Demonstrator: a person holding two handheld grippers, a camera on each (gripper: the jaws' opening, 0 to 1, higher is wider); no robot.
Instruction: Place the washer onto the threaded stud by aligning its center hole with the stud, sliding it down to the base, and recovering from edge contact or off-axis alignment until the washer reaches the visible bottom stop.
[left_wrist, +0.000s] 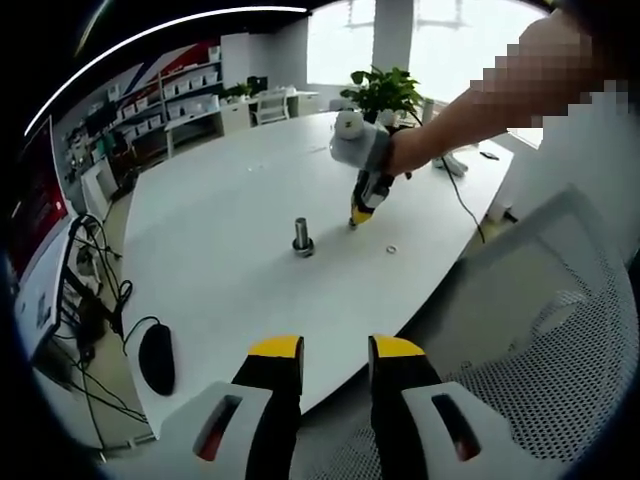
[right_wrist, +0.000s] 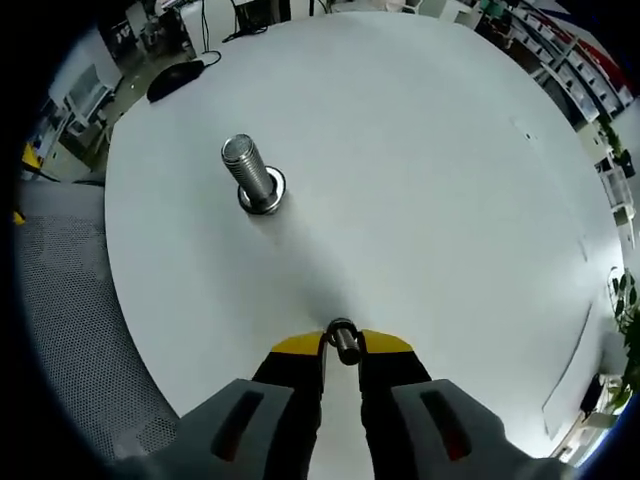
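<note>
A threaded steel stud (left_wrist: 302, 236) (right_wrist: 250, 170) stands upright on the white table (left_wrist: 220, 230), with a wider metal ring or flange (right_wrist: 263, 196) at its base. My right gripper (right_wrist: 342, 345) is shut on a small metal washer (right_wrist: 343, 340), held edge-on between the yellow tips, short of the stud and apart from it. In the left gripper view that right gripper (left_wrist: 358, 214), held by a hand, points down at the table just right of the stud. A second small washer (left_wrist: 391, 248) lies flat on the table nearby. My left gripper (left_wrist: 337, 350) hangs open off the table's near edge, nothing between its jaws.
A black mouse (left_wrist: 157, 357) (right_wrist: 175, 78) lies near the table edge with cables beside it. A potted plant (left_wrist: 385, 92) stands at the far side. A white mesh chair (left_wrist: 560, 330) (right_wrist: 60, 300) sits close to the table edge.
</note>
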